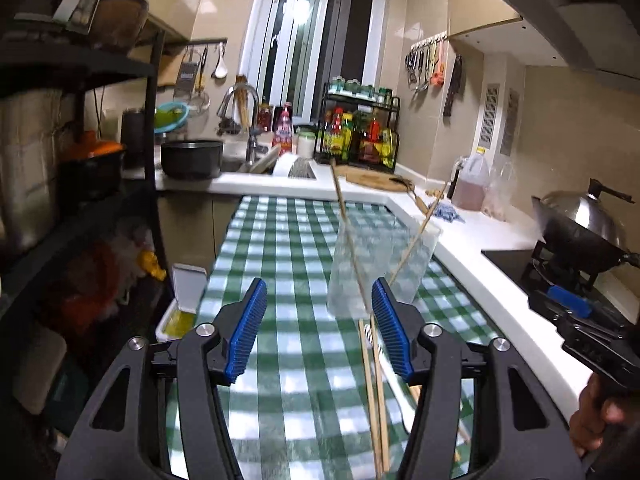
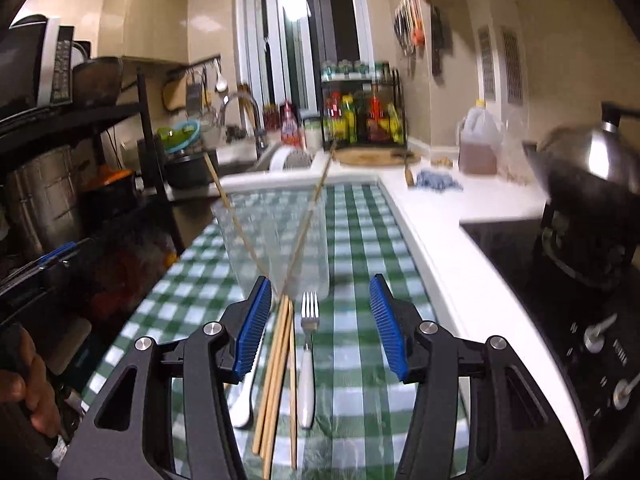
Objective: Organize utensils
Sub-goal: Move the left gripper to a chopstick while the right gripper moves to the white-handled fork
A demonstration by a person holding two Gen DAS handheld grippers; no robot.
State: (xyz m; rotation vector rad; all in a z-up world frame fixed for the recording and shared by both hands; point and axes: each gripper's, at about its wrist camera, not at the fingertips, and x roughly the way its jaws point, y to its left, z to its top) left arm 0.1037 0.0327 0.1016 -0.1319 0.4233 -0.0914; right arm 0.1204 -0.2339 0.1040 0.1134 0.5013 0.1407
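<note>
The clear glass is smearing into the checked cloth in both views, so its rim and base are hard to trace; two chopsticks are standing crossed inside it, their tops leaning apart. In the left wrist view the loose chopsticks on the surface are running behind the right-hand blue pad and are being cut off at the bottom edge, and a white handle beside them is mostly hiding behind that pad. The right wrist view is showing what that one is not: a fork with a white handle lying tines-forward just right of the bundle of loose chopsticks, and a second white handle, possibly a spoon, lying partly under the left pad. The left gripper and right gripper are hovering with jaws parted and nothing between the pads. The glass is standing just beyond the tips of the lying utensils.
</note>
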